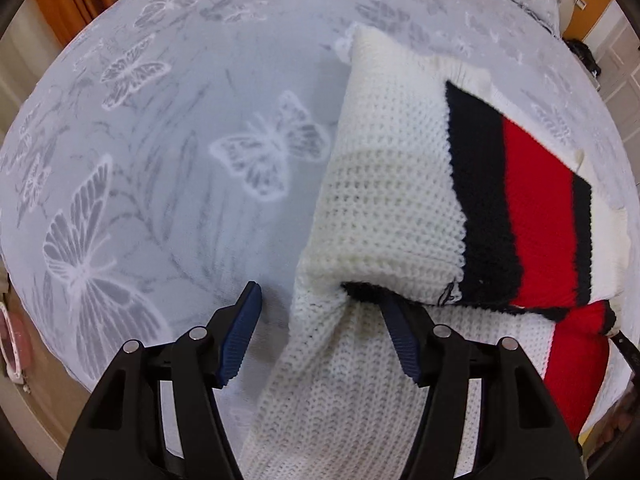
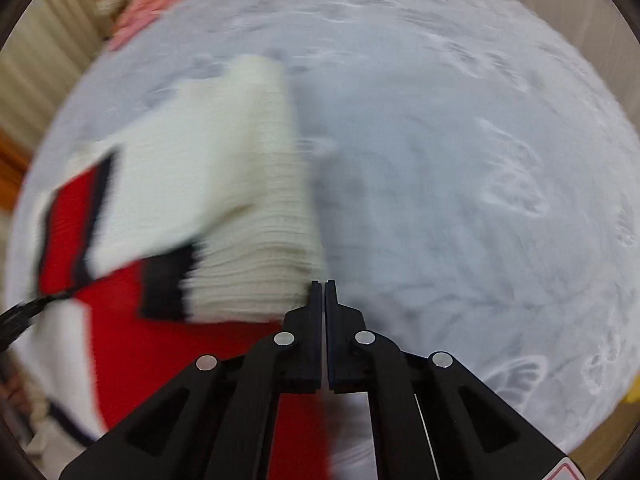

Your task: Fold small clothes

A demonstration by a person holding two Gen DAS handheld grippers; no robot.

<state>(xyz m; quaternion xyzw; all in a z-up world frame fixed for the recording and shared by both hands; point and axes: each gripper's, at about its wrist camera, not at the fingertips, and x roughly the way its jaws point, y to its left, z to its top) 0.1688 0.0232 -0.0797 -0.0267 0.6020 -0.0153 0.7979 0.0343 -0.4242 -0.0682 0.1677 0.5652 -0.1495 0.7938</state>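
On the bed (image 1: 168, 208), left to right, I list:

1. Left gripper (image 1: 320, 340): fingers (image 1: 242, 340) apart, about half open. Sweater (image 1: 400, 184) cloth hangs between them; I see no pad pressing it, only the right-hand pad touching the knit.
2. Sweater: white knit with black and red bands, part folded over, lying between my two grippers.
3. Right gripper (image 2: 322, 292): fingers together, nothing visibly between the tips, just beside the sweater's edge.

Risks, as I judge them: unclamped cloth may snag on the left pad and drag the fold open; my right gripper, shut on nothing, may have missed its corner.
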